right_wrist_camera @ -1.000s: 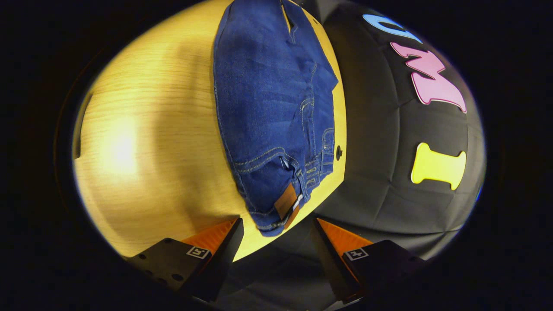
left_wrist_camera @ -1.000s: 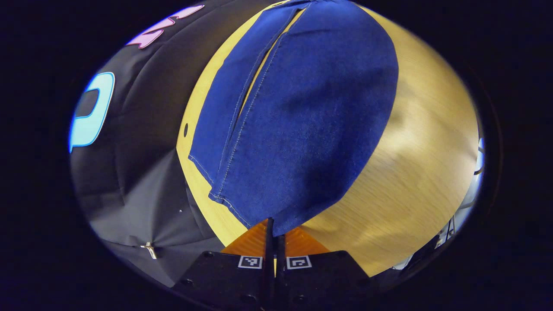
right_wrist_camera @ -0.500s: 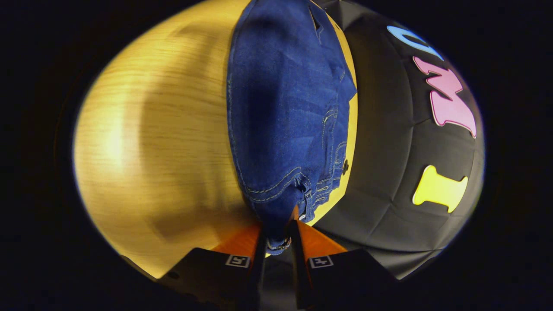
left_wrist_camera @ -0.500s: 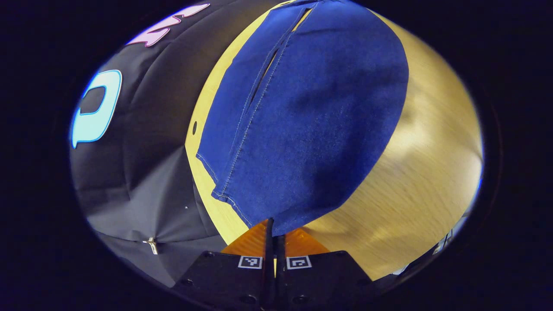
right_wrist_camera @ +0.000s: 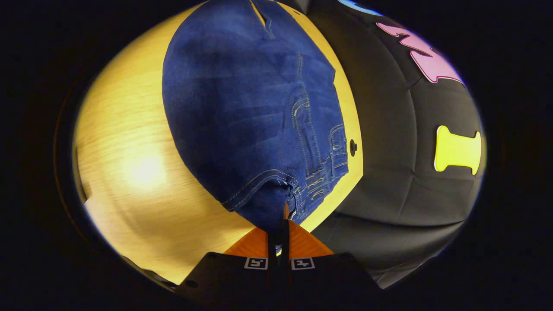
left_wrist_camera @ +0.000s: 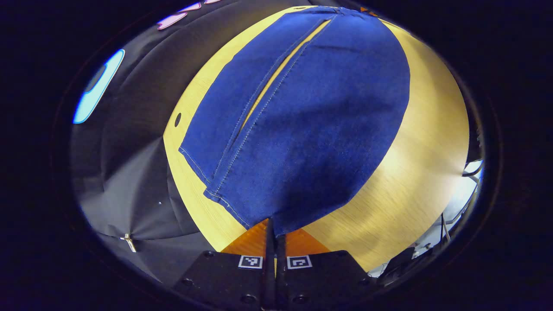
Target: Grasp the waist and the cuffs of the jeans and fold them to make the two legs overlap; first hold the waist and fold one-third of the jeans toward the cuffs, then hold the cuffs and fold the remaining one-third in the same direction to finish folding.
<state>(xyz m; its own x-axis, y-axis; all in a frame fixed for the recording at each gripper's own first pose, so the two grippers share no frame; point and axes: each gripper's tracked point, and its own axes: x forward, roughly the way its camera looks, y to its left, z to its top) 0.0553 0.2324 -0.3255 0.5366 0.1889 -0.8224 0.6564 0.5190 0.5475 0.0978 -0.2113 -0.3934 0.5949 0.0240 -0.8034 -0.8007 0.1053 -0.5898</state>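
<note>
The jeans (left_wrist_camera: 302,121) lie lengthwise on the wooden table (left_wrist_camera: 414,181), close along the edge by the booth's black cloth wall. The left gripper (left_wrist_camera: 275,229) is pinching the hem of the near leg at the cuffs (left_wrist_camera: 242,207), and the right gripper (right_wrist_camera: 281,226) is clamped on the waist (right_wrist_camera: 302,190) by the belt loops. Holding both ends of 1 side looks meant to carry that leg over so the 2 legs overlap. The near leg in the left gripper view already rides partly over the other. No readable brand or writing shows on the denim.
</note>
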